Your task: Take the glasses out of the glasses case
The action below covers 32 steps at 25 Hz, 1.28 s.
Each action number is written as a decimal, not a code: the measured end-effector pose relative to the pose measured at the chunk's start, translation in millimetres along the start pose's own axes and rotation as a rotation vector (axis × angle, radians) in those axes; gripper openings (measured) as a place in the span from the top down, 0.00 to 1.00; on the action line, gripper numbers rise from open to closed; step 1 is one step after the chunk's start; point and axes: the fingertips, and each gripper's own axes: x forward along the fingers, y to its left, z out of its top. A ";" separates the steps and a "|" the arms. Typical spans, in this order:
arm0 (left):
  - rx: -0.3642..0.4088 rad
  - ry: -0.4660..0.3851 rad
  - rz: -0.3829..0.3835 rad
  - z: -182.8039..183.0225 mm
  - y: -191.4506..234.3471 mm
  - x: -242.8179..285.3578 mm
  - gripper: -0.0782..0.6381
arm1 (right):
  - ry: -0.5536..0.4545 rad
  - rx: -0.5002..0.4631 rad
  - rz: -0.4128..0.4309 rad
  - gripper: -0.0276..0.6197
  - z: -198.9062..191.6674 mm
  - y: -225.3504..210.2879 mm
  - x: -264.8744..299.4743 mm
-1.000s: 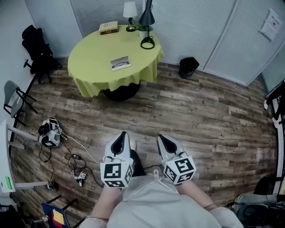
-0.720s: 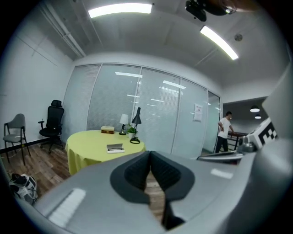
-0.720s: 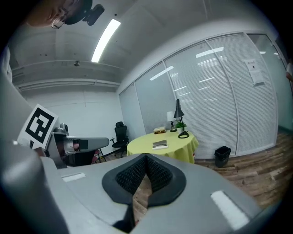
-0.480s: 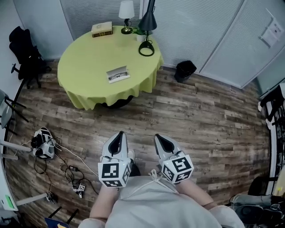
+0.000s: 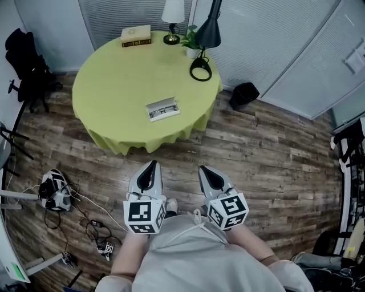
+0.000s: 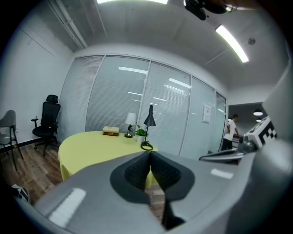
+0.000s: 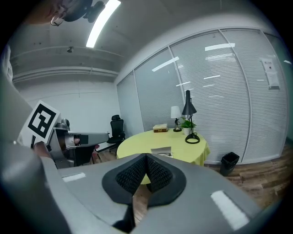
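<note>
An open glasses case (image 5: 163, 109) with glasses inside lies near the front edge of a round table with a yellow cloth (image 5: 120, 80); the right gripper view shows the case (image 7: 160, 151) just over its jaws. Both grippers hang over the wooden floor, well short of the table. My left gripper (image 5: 150, 169) is shut with nothing in it, its pads pressed together (image 6: 149, 160). My right gripper (image 5: 203, 171) is shut and empty too, pointing at the table (image 7: 145, 163).
On the table's far side stand a book (image 5: 136, 35), a small white lamp (image 5: 172, 17), a potted plant (image 5: 193, 44) and a black desk lamp (image 5: 204, 51). A black bin (image 5: 244, 94) sits right of the table. Cables and a headset (image 5: 52, 194) lie on the floor at left, an office chair (image 5: 25, 63) behind.
The view has moved closer to the table, which now sits lower and larger in the head view. Both grippers stay shut and side by side.
</note>
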 end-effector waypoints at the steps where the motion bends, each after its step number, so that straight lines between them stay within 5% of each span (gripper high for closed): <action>1: 0.002 0.003 0.001 2.3 6.6 6.5 0.88 | 0.004 0.000 0.001 0.96 2.9 -0.7 10.1; 13: -0.022 0.080 0.087 -0.7 71.8 76.1 0.88 | 0.078 -0.002 0.045 0.96 12.9 -26.4 116.5; 32: -0.037 0.121 0.299 23.9 111.1 257.3 0.88 | 0.132 -0.124 0.270 0.96 78.3 -152.0 295.5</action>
